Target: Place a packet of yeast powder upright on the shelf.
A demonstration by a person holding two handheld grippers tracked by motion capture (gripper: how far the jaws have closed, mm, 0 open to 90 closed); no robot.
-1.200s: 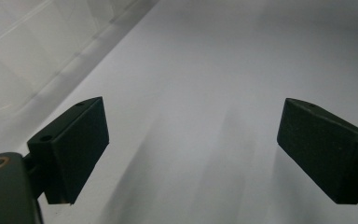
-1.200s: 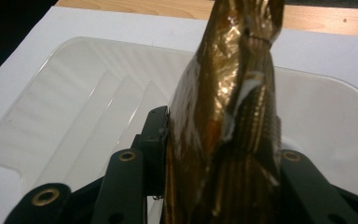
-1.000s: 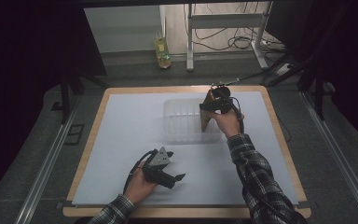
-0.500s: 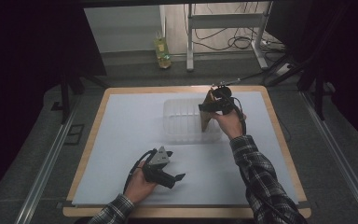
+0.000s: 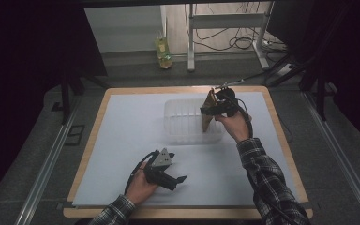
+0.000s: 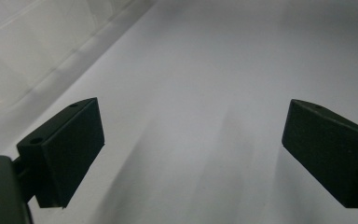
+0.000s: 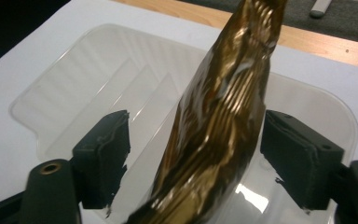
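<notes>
Release is the step in hand, as I judge it: the right gripper (image 5: pixel 209 114) stands over the clear plastic tray (image 5: pixel 183 123), and its jaws have just been opening around a crinkled gold foil bag (image 7: pixel 219 126). In the right gripper view the bag stands tilted between the two black pads (image 7: pixel 103 154), with a gap showing at the left pad and the right pad close beside the foil, so the grip looks let go. To do this well, the jaws should spread fully before the hand lifts, and the lift should go straight up, so neither pad drags the foil and tips the bag out over the tray's rim. The bag sits at the tray's right end, its lower end down inside the tray. The right hand (image 5: pixel 234 123) reaches from the near side of the tray, gripper pointing forward and down. The left gripper (image 5: pixel 168 177) rests on the white table (image 5: pixel 122 136) well short of the tray, jaws wide with nothing between them.
</notes>
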